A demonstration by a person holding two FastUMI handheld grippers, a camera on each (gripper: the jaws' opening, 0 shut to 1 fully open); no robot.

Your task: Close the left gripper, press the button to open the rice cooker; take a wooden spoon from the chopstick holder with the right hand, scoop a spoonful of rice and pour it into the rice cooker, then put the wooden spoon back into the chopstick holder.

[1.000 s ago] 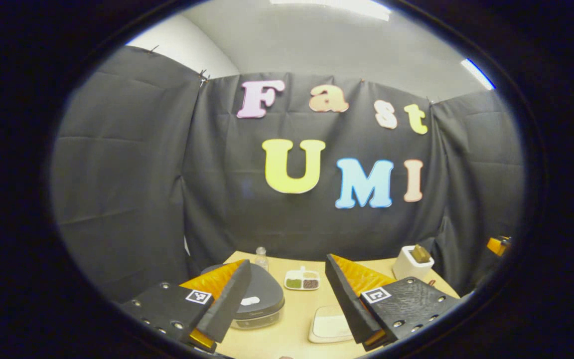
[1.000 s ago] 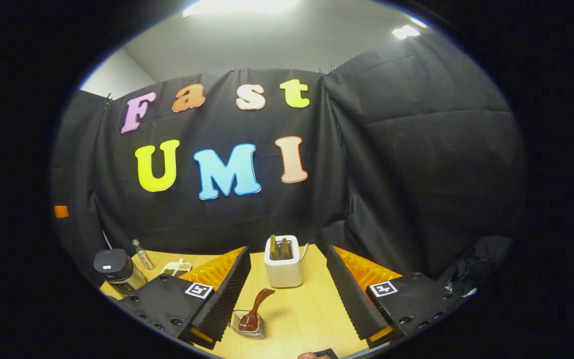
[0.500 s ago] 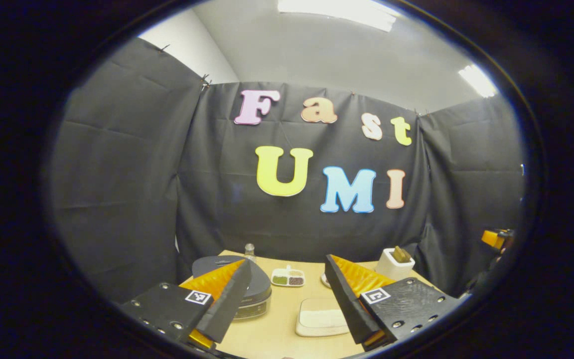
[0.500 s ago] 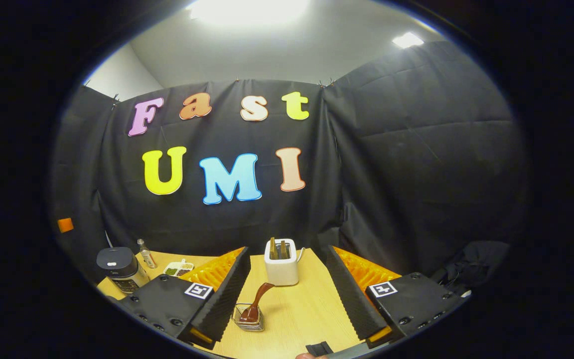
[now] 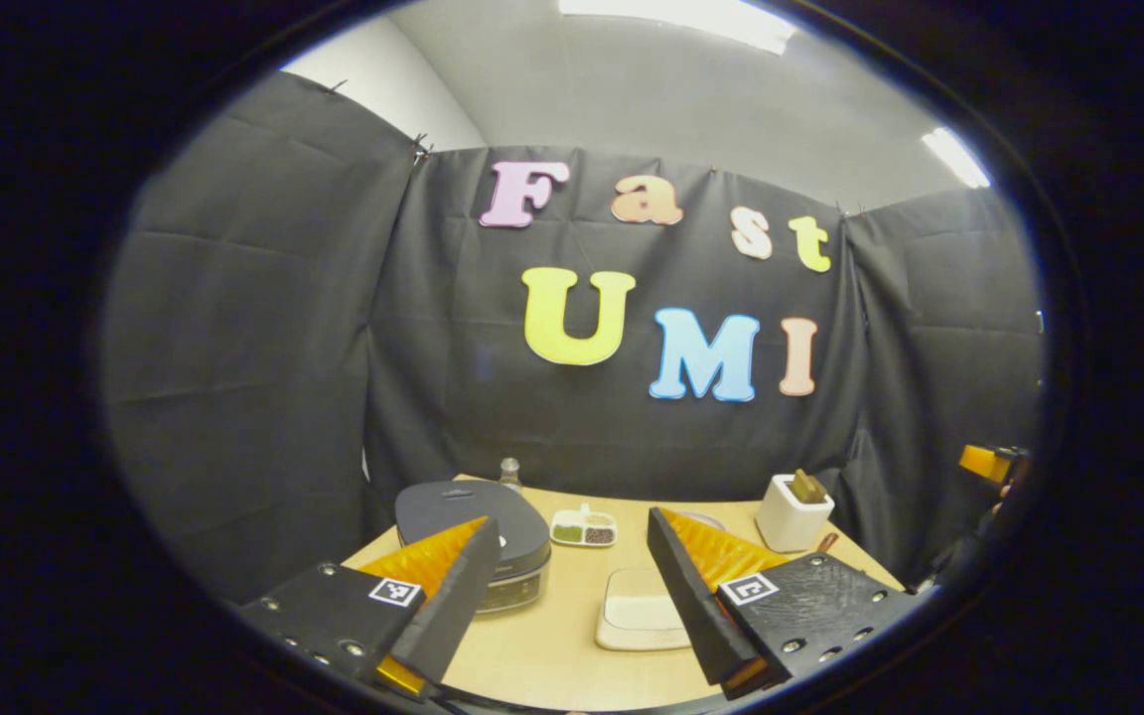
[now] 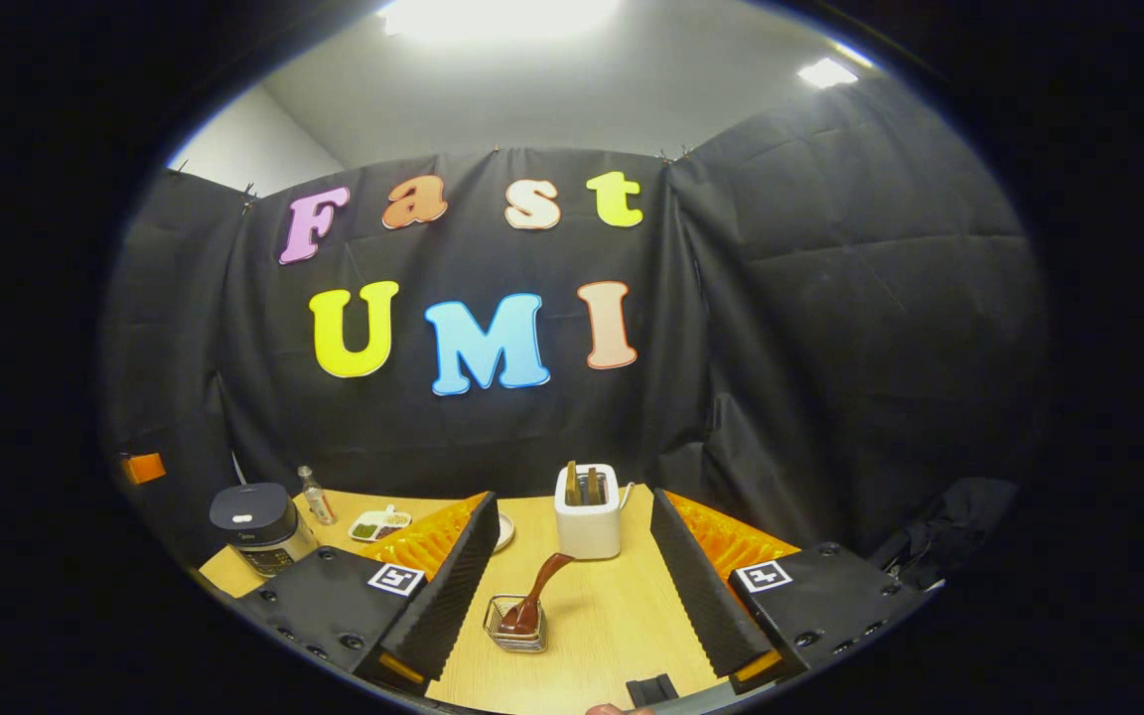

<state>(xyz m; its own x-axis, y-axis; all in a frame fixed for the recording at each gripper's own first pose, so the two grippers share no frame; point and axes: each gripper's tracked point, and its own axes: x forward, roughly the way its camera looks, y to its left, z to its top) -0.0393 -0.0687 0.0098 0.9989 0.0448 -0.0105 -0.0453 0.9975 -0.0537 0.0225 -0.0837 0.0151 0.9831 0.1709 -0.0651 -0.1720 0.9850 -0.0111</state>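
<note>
In the left gripper view a dark grey rice cooker (image 5: 463, 516) with its lid down stands on the wooden table (image 5: 552, 655), partly behind one finger of my left gripper (image 5: 570, 518), which is open and held above the table's near edge. In the right gripper view the cooker (image 6: 256, 521) sits far left. A small wire holder (image 6: 517, 634) with a dark brown wooden spoon (image 6: 540, 593) leaning in it stands just ahead of my open right gripper (image 6: 573, 497), between its fingers. Nothing is held in either gripper.
A white box (image 6: 590, 511) with brown pieces standing in it is at the back; the left gripper view has it at the right (image 5: 795, 514). A divided dish of grains (image 5: 584, 528), a small bottle (image 5: 509, 472) and a pale flat tray (image 5: 637, 621) lie mid-table.
The left gripper has drawn back from the rice cooker, which now looks farther off. The right gripper has shifted slightly, so the wire holder sits more centrally between its fingers. Both stay open.
</note>
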